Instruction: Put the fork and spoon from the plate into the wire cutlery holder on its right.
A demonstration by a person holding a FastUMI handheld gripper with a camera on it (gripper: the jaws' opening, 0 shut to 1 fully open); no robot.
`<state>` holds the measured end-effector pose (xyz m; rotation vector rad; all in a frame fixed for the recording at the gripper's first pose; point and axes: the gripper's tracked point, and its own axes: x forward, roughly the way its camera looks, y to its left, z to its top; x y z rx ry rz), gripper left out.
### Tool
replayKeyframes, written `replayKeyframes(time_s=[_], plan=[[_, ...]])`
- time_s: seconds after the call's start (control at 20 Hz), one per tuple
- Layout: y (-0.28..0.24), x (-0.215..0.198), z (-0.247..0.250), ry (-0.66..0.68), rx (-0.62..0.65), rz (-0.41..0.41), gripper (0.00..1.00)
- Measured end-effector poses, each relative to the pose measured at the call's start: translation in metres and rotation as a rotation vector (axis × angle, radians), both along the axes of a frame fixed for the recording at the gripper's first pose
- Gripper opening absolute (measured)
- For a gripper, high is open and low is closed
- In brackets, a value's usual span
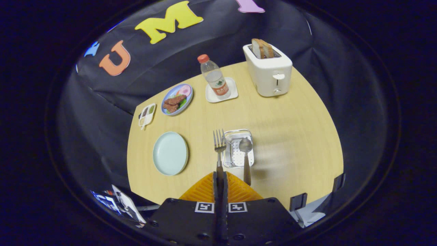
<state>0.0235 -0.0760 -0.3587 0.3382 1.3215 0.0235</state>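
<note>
The tool [220,179] grips the fork [219,145] by its handle, tines pointing away, just left of the wire cutlery holder [239,150]. The spoon [245,155] already stands in the holder; the pale plate [170,153] lies left on the tabletop [290,136].

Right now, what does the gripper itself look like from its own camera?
The gripper has a flat black body at the base with round screw holes and two small square black-and-white markers side by side. Its two fingers are wedge-shaped with ridged faces, tapering forward to a point. No cables or sleeve are visible.
</note>
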Motion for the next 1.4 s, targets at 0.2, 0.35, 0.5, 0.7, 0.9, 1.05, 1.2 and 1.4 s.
replayKeyframes(time_s=[0.2, 0.35, 0.5, 0.7, 0.9, 1.05, 1.2, 1.4], plan=[[-0.012, -0.002, -0.013, 0.071, -0.025, -0.036, 0.01], [-0.012, 0.004, -0.022, 0.123, -0.044, -0.061, 0.01], [-0.006, 0.012, -0.026, 0.140, -0.060, -0.026, 0.00], [-0.004, 0.011, -0.040, 0.217, -0.110, -0.026, 0.01], [-0.002, 0.010, -0.052, 0.271, -0.129, -0.052, 0.01], [-0.003, 0.018, -0.057, 0.267, -0.143, -0.074, 0.04], [-0.002, 0.023, -0.058, 0.240, -0.156, -0.084, 0.06], [0.007, 0.035, -0.047, 0.167, -0.160, -0.066, 0.18]])
